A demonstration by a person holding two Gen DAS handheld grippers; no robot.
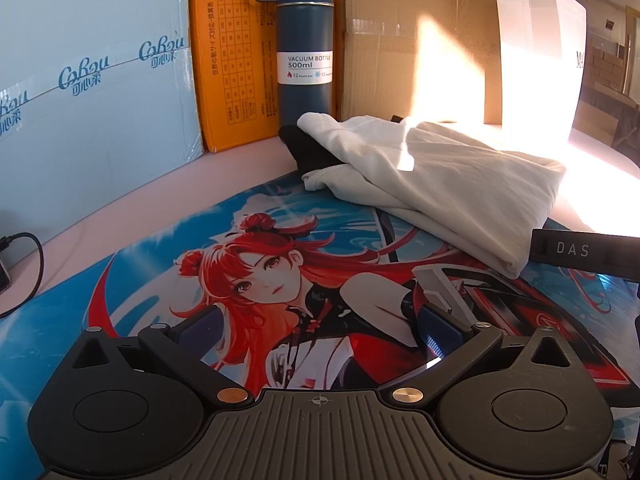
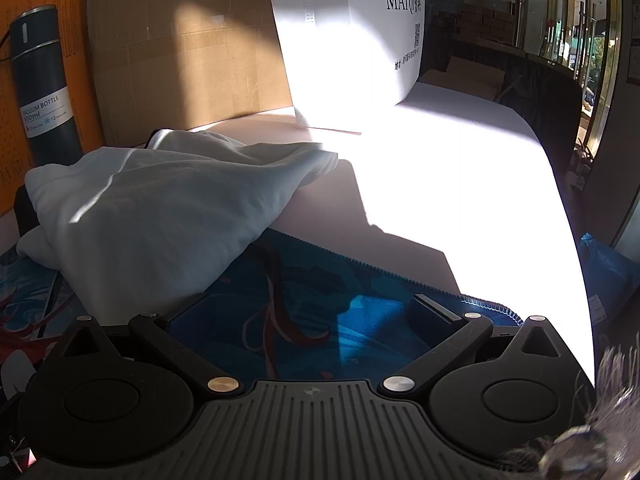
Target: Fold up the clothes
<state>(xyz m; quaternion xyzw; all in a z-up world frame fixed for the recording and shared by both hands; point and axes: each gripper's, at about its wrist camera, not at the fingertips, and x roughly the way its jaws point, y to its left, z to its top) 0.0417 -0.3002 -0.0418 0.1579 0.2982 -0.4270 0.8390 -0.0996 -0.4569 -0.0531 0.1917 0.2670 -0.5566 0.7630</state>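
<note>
Folded garment (image 1: 440, 184) on mat (image 1: 160, 280) at two o'clock, atop the worktop (image 1: 240, 156); bottle (image 1: 306, 48) behind at twelve, boxes (image 1: 400, 40) along the back; cable (image 1: 28, 264) at nine.

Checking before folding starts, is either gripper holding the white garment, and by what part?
Nothing is held. Left gripper and right gripper are both open, short of the white garment.
</note>
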